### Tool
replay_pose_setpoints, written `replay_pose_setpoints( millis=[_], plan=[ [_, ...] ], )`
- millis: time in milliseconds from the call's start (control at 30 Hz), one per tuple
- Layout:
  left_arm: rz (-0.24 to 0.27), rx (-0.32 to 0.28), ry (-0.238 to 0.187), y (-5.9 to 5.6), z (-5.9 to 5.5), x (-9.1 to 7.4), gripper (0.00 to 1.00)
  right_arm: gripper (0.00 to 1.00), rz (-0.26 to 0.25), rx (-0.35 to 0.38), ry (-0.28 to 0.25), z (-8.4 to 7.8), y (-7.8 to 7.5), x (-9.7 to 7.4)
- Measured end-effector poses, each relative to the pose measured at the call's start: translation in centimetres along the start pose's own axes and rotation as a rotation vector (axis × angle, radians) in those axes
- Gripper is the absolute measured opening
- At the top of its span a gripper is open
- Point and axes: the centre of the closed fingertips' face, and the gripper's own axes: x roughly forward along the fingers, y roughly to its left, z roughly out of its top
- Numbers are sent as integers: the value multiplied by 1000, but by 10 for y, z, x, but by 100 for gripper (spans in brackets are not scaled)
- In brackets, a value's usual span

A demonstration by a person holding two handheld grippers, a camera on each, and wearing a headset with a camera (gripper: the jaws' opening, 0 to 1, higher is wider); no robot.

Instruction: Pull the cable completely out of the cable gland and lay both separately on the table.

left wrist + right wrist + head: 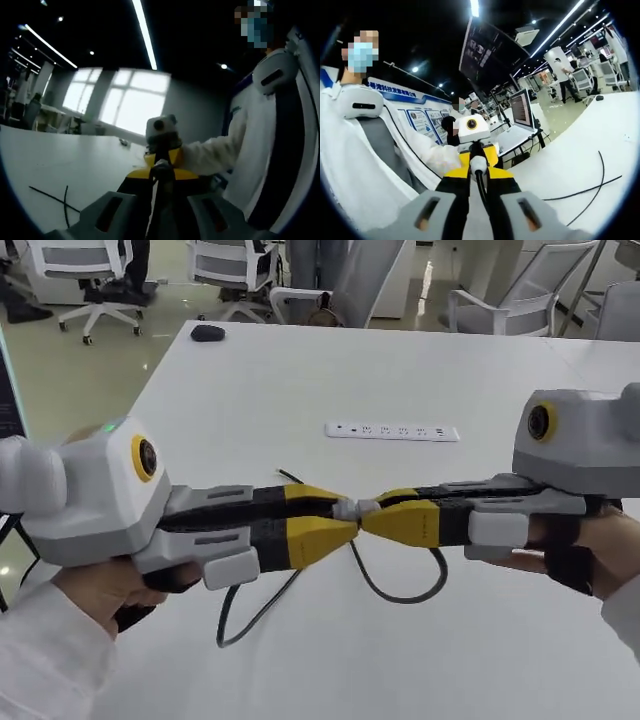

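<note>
Above the white table (300, 380) my two grippers meet tip to tip. Between their yellow tips sits the small grey cable gland (353, 508). My left gripper (345, 520) comes in from the left, shut on the gland (161, 170). From the right, my right gripper (372, 512) is shut on the black cable (480, 187), which runs back between its jaws from the gland (477, 164). The rest of the cable (400, 595) hangs beneath the tips and loops over the table, with one strand trailing toward the front left.
A white power strip (392, 431) lies on the table beyond the grippers. A black mouse (208, 333) sits at the far left edge. Office chairs (85, 270) stand past the table's far side. A person in white sleeves holds both grippers.
</note>
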Motion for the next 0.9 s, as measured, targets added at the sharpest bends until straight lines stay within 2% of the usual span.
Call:
replay_pose_setpoints(
  millis=[33, 300, 333, 367, 400, 500, 567, 633, 700, 767, 833, 867, 900],
  plan=[
    [-3, -35, 4, 0, -2, 0, 14, 9, -2, -27, 11, -1, 1, 0],
    [-8, -145, 16, 1, -5, -1, 14, 9, 3, -128, 46, -3, 1, 0],
    [-9, -155, 16, 1, -5, -1, 14, 9, 2, -156, 48, -4, 1, 0],
    [-18, -220, 1, 0, -3, -1, 14, 9, -2, -235, 52, -4, 1, 0],
    [-21, -238, -2, 1, -3, -2, 14, 10, -4, -259, 57, -4, 1, 1],
    [-15, -204, 12, 2, -6, -2, 14, 10, -16, -283, 93, -8, 0, 2],
    [-9, -197, 18, 2, -7, -2, 14, 10, -32, -341, 97, -9, -2, 2],
    [-6, -185, 19, 3, -7, -2, 14, 11, -40, -343, 96, -10, -1, 3],
    [-4, -174, 13, 3, -6, -2, 14, 12, -48, -342, 91, -8, -2, 2],
    [1, -159, 5, 3, -4, -2, 14, 12, -69, -381, 95, -9, -4, 0],
    [4, -144, 0, 3, -1, -2, 14, 12, -107, -448, 142, -17, -11, -4],
    [9, -110, -4, 3, 1, -3, 14, 13, -116, -439, 140, -20, -11, -4],
    [12, -111, -2, 3, 1, -3, 14, 12, -122, -435, 136, -21, -11, -5]
  ],
)
